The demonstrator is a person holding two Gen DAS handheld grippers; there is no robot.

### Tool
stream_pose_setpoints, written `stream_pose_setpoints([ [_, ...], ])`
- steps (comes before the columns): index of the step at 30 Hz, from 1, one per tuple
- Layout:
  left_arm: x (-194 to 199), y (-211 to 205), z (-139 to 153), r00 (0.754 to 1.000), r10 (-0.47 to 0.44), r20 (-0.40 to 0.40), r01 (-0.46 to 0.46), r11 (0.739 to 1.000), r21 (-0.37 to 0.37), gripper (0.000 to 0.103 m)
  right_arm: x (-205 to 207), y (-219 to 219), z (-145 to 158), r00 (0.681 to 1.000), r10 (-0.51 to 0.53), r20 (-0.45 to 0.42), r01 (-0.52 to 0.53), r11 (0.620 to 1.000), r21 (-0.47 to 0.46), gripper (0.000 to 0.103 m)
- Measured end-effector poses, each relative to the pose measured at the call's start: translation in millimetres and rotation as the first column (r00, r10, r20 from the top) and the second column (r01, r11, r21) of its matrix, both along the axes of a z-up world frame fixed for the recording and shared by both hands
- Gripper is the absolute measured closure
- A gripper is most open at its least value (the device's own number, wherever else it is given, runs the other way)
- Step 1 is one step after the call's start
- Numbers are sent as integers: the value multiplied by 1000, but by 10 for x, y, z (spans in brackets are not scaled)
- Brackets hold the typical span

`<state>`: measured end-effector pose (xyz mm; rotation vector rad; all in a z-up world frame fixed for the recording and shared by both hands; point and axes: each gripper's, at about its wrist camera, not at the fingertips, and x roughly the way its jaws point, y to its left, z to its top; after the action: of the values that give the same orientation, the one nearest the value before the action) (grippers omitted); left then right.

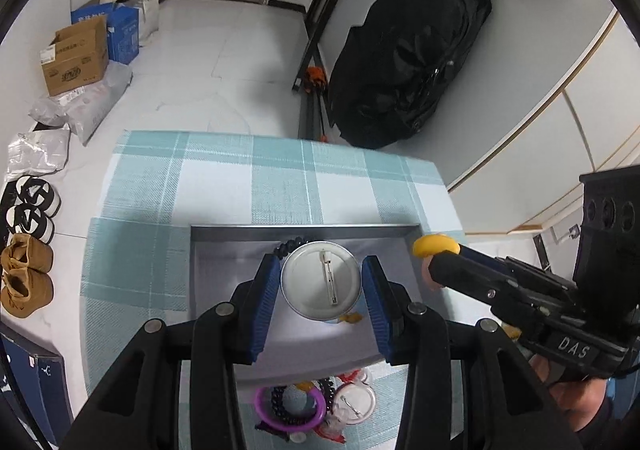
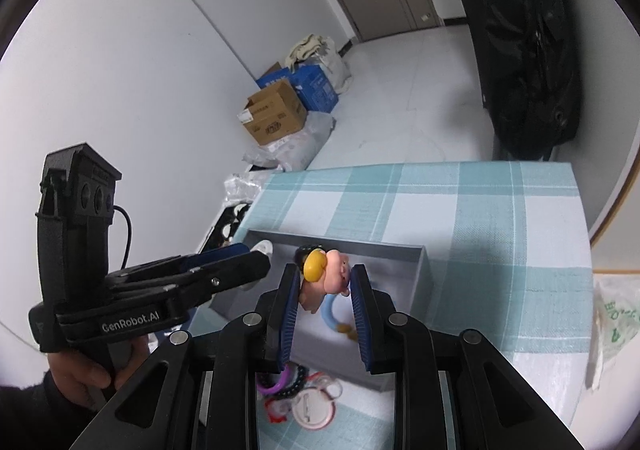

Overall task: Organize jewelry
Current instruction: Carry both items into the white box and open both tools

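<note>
My left gripper (image 1: pixel 322 265) is shut on a round silver-backed pin badge (image 1: pixel 320 282), held above the grey tray (image 1: pixel 304 228). A black coil hair tie (image 1: pixel 290 244) lies in the tray behind the badge. My right gripper (image 2: pixel 326 274) is shut on a small pink pig figure (image 2: pixel 334 282) with a yellow hat (image 2: pixel 314 266), over the same tray (image 2: pixel 424 270). A blue ring piece (image 2: pixel 330 314) lies in the tray under it. A loose pile with a purple ring (image 1: pixel 286 416), dark coils and badges (image 2: pixel 312 408) sits on the cloth in front of the tray.
The tray stands on a table with a teal checked cloth (image 1: pixel 248 177). On the floor are cardboard boxes (image 1: pixel 76 57), plastic bags and shoes (image 1: pixel 28 274) at the left. A large black bag (image 1: pixel 412 61) leans on the wall beyond the table.
</note>
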<state>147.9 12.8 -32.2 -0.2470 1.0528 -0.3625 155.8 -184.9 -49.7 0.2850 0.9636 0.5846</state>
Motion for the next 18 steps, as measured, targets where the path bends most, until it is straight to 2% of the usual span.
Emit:
stream_pose_setpoints([
  [5,84,19,-66,999,-19,-45,18,999,-32,66,100,37,-90,999,17,-40,-17,1000,3,78],
  [10,151,16,-115,998,-18,-56,18,1000,-6,66,185,50,-195,996,8,-90,-7,1000,6,78],
  [14,158,32,-120,997,-17,-70,16,1000,-17,66,190,62,-198,995,18,-93,-17,1000,12,78],
  [18,158,-9,-94,998,-26,-51,26,1000,11,66,208,76,-220,995,24,-100,-23,1000,9,78],
])
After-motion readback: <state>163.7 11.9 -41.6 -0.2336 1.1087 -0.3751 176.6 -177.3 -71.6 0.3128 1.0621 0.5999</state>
